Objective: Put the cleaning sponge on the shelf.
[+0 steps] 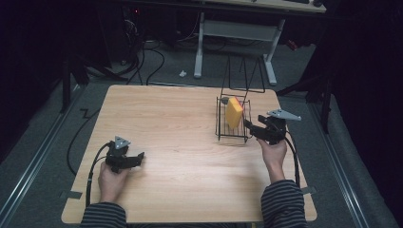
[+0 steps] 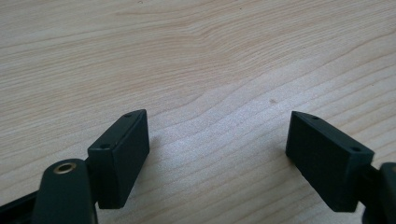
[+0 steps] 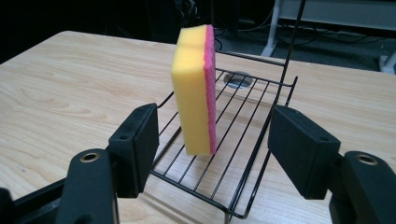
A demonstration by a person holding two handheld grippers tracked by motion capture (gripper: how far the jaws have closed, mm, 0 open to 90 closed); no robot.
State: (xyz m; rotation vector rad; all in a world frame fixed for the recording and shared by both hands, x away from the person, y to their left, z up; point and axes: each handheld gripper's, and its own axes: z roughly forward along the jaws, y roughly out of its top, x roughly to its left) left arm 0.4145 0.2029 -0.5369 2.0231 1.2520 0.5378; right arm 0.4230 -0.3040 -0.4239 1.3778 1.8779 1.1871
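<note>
My left tongs (image 1: 138, 157) sit low over the table (image 1: 180, 142) near its front left corner, jaws spread wide with nothing between them; in the left gripper view (image 2: 217, 154) I see only bare wood grain in the gap, and the jaws touch nothing I can make out. My right tongs (image 1: 249, 126) are also released, jaws wide apart, held at the front right edge of the rack (image 1: 232, 128). In the right gripper view (image 3: 212, 151) the two jaws stand on either side of the rack's near end, just clear of the wires as far as I can tell, and they grip nothing. One sponge (image 3: 195, 88) stands upright on edge on the rack (image 3: 243, 154), yellow with a pink layer on one face, its bottom edge resting on the wires; from above it (image 1: 234, 111) shows toward the rack's far half. One small round grey disc (image 3: 238, 80) lies at the rack's far end, behind the sponge. Counted: two tongs, one rack, one sponge, one disc, one table. My hands (image 1: 112, 183) hold the tongs from the near edge, sleeves striped.
</note>
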